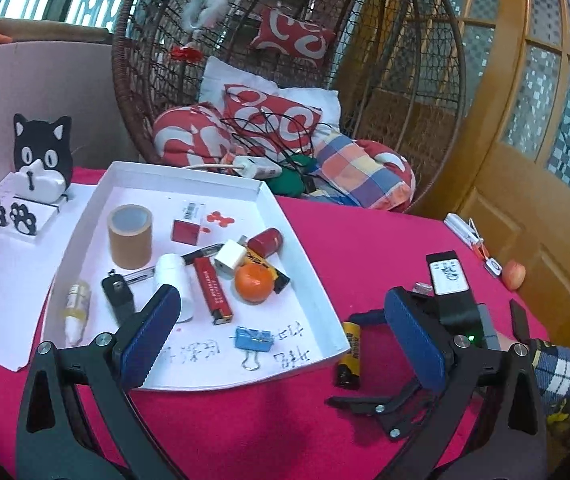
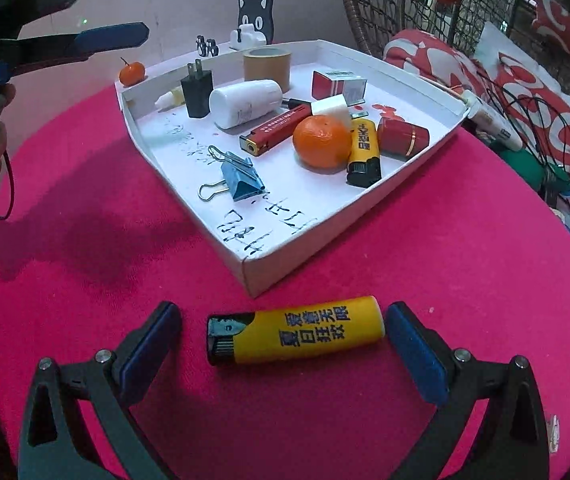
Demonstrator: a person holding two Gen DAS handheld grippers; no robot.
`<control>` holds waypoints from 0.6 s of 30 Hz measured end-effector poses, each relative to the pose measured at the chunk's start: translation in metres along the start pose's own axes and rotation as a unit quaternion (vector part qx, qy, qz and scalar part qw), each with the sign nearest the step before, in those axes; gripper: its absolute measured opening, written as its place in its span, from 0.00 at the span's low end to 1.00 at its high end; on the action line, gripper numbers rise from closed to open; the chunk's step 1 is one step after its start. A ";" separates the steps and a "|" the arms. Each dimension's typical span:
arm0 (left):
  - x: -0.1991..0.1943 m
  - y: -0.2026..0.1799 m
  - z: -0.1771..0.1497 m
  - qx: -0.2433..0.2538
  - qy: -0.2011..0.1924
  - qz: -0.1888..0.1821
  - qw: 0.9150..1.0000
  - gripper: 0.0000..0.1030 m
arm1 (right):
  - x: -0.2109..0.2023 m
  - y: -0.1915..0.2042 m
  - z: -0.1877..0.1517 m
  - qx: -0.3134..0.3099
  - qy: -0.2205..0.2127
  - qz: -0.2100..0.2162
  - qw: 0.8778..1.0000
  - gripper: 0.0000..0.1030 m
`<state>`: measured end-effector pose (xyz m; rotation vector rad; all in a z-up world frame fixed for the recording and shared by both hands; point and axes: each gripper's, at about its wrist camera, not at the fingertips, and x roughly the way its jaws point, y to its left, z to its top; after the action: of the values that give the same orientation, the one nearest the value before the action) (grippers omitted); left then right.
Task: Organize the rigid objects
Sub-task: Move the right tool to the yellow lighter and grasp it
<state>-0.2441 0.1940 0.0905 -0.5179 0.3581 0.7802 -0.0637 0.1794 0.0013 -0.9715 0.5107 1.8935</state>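
Note:
A white tray on the pink table holds several items: a tape roll, white bottle, red lighter, orange, yellow lighter, blue binder clip. A second yellow lighter lies on the cloth just in front of the tray, between the fingers of my open right gripper; it also shows in the left wrist view. My left gripper is open and empty above the tray's near edge.
A cat-shaped phone stand sits on white paper left of the tray. A small orange lies behind the tray. A wicker hanging chair with cushions and cables stands behind the table. Small items lie at the table's right edge.

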 end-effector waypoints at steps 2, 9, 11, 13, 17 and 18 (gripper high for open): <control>0.003 -0.002 -0.001 0.003 0.004 0.000 1.000 1.00 | 0.000 0.000 0.000 0.000 0.000 0.000 1.000 0.99; 0.009 -0.009 -0.001 0.009 0.015 0.001 1.000 1.00 | -0.013 0.000 -0.011 -0.005 0.004 -0.003 1.000 0.79; 0.012 -0.012 -0.001 0.009 0.018 0.000 1.000 1.00 | -0.020 0.001 -0.018 -0.006 0.004 -0.014 1.000 0.79; 0.017 -0.020 -0.001 0.017 0.027 -0.009 0.999 1.00 | -0.030 -0.001 -0.030 0.002 0.004 -0.030 1.000 0.79; 0.031 -0.049 -0.008 0.056 0.050 -0.033 0.997 1.00 | -0.053 -0.017 -0.063 0.043 0.002 -0.061 0.997 0.79; 0.037 -0.056 -0.010 0.062 0.057 -0.041 0.996 1.00 | -0.058 -0.021 -0.070 0.053 0.002 -0.070 0.996 0.79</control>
<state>-0.1792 0.1757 0.0822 -0.4582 0.4844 0.6464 -0.0005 0.1108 0.0060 -0.9177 0.5258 1.7224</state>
